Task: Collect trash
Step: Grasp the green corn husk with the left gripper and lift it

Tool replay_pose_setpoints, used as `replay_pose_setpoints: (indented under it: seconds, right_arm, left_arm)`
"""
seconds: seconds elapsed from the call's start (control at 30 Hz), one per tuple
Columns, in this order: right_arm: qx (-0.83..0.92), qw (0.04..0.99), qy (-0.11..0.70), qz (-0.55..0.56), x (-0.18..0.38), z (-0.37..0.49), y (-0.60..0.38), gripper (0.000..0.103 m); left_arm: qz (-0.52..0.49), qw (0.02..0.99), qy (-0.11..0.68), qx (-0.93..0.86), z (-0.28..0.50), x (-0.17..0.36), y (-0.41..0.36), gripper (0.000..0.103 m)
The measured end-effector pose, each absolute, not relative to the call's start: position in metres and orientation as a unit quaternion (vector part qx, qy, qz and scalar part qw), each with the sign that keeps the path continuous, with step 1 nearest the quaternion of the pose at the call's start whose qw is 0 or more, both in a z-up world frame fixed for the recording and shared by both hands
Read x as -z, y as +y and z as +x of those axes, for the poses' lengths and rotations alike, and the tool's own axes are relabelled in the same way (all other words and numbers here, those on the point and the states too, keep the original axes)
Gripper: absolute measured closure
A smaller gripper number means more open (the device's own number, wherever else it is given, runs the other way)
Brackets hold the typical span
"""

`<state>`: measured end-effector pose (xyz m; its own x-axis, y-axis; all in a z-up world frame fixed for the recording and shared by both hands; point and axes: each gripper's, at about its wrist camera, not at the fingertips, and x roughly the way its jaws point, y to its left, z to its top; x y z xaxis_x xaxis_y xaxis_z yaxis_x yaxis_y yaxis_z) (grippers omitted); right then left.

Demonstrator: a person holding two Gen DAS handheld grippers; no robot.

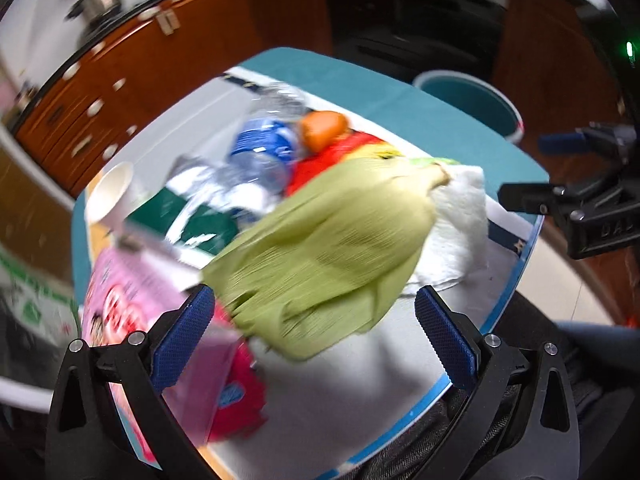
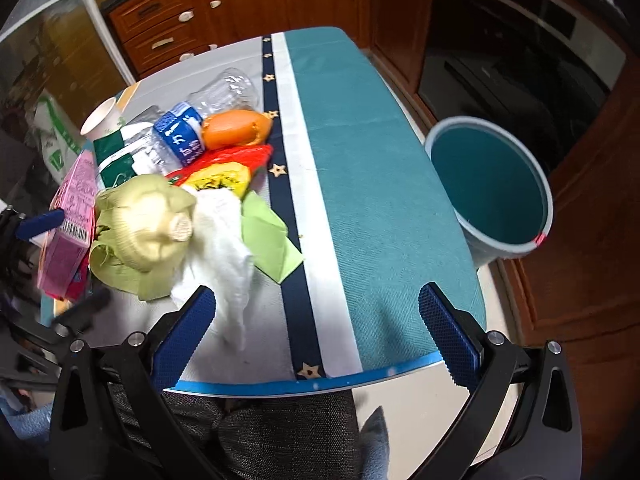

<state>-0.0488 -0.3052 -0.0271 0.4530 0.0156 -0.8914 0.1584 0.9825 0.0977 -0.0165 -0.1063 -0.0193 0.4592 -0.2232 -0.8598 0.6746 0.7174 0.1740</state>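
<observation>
A pile of trash lies on the table [image 2: 360, 184]: a green corn husk [image 1: 324, 248] [image 2: 144, 216], a white paper towel [image 1: 456, 224] [image 2: 220, 236], a pink carton [image 1: 132, 300] [image 2: 72, 220], a plastic bottle with a blue label [image 1: 260, 148] [image 2: 180, 136], an orange peel [image 1: 324, 128] [image 2: 236, 128], a red and yellow wrapper [image 2: 224, 164], a paper cup [image 1: 110, 196] [image 2: 100, 118] and a green paper scrap [image 2: 268, 236]. My left gripper [image 1: 316, 340] is open, close over the husk. My right gripper [image 2: 318, 332] is open and empty above the table's near edge.
A teal bin [image 2: 492, 188] [image 1: 472, 100] stands on the floor right of the table. Wooden cabinets [image 2: 240, 4] and a dark oven [image 2: 520, 48] lie behind. The right gripper shows at the right edge of the left wrist view [image 1: 580, 200].
</observation>
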Motion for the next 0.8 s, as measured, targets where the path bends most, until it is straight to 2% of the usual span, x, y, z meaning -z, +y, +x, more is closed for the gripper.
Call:
replay_pose_setpoints:
  seconds: [0.23, 0.3, 0.37, 0.4, 0.47, 0.53, 0.57, 0.6, 0.67, 0.8]
  right_arm:
    - [0.015, 0.843, 0.527, 0.106, 0.036, -0.048, -0.313, 0.005]
    - [0.007, 0.845, 0.523, 0.113, 0.036, -0.047, -0.314, 0.005]
    - [-0.006, 0.848, 0.516, 0.123, 0.035, -0.046, -0.315, 0.005]
    - [-0.012, 0.849, 0.512, 0.127, 0.034, -0.045, -0.316, 0.005]
    - [-0.025, 0.856, 0.499, 0.136, 0.030, -0.044, -0.316, 0.005]
    - [-0.042, 0.865, 0.482, 0.138, 0.023, -0.042, -0.314, 0.005]
    - [-0.049, 0.869, 0.473, 0.136, 0.019, -0.041, -0.312, 0.009]
    - [-0.056, 0.872, 0.466, 0.135, 0.015, -0.040, -0.310, 0.029]
    - [-0.079, 0.871, 0.464, 0.142, 0.012, -0.035, -0.307, 0.056]
    - [-0.096, 0.862, 0.478, 0.141, 0.021, -0.024, -0.299, 0.057]
  left_arm:
    - [0.294, 0.790, 0.457, 0.284, -0.003, 0.048, -0.142, 0.003]
    - [0.279, 0.791, 0.458, 0.294, -0.001, 0.049, -0.145, 0.007]
    - [0.260, 0.789, 0.464, 0.306, 0.001, 0.048, -0.146, 0.037]
    - [0.245, 0.785, 0.472, 0.318, 0.002, 0.047, -0.146, 0.044]
    - [0.233, 0.784, 0.472, 0.328, 0.001, 0.043, -0.145, 0.068]
    - [0.228, 0.787, 0.467, 0.333, -0.003, 0.035, -0.146, 0.080]
    - [0.223, 0.788, 0.467, 0.333, -0.003, 0.032, -0.146, 0.083]
    - [0.216, 0.791, 0.467, 0.332, -0.002, 0.028, -0.145, 0.085]
    - [0.197, 0.794, 0.469, 0.332, 0.003, 0.020, -0.141, 0.086]
    - [0.157, 0.798, 0.476, 0.334, 0.012, 0.003, -0.128, 0.086]
